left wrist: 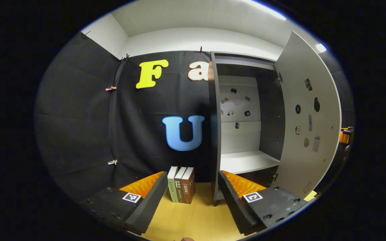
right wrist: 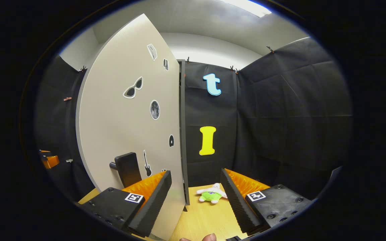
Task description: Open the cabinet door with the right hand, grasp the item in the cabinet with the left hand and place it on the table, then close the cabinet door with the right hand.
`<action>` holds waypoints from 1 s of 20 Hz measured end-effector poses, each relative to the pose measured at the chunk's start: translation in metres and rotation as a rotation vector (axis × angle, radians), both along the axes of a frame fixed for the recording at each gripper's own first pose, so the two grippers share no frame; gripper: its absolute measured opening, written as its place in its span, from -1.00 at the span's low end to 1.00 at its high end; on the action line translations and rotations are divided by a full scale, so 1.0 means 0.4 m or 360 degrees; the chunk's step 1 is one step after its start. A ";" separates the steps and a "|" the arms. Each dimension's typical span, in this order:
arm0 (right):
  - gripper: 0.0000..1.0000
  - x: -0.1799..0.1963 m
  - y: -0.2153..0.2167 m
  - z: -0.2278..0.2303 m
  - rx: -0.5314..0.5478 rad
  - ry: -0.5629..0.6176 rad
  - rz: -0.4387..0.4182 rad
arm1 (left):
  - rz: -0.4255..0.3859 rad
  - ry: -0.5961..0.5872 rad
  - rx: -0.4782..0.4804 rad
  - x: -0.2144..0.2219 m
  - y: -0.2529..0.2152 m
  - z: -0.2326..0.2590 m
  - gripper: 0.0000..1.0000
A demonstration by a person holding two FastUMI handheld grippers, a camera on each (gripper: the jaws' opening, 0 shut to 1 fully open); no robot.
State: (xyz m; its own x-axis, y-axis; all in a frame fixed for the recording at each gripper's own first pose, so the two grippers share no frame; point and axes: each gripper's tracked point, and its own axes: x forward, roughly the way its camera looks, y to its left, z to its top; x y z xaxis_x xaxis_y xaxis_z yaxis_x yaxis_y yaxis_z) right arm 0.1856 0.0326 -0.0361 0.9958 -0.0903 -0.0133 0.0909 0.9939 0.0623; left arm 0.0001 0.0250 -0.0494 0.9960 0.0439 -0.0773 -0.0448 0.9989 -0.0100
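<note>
The cabinet door [left wrist: 308,110] stands swung wide and the shelf [left wrist: 246,160] inside looks bare, while three books [left wrist: 181,184] stand upright on the table [left wrist: 196,214] just left of the cabinet; the item may be these or the small plush toy [right wrist: 211,195] lying on the table right of the cabinet, I cannot tell which. The left gripper [left wrist: 193,201] hangs with jaws apart, holding nothing; the right gripper [right wrist: 196,201] is likewise spread, the door's edge between its fingers, untouched. Judging so, closing is in hand; the right gripper must next push the door, near its handle [right wrist: 127,169], shut.
</note>
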 end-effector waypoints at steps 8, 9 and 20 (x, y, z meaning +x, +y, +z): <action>0.92 0.038 0.149 -0.006 0.0002 -0.0015 0.0110 | -0.0046 -0.0002 0.0012 0.014 0.014 0.002 0.89; 0.92 0.046 0.170 -0.008 0.0006 -0.0015 0.0130 | -0.0046 -0.0002 0.0018 0.016 0.017 0.002 0.89; 0.95 0.131 0.374 -0.048 0.0041 0.0046 0.0412 | -0.0066 -0.0028 0.0024 0.037 0.016 0.023 0.89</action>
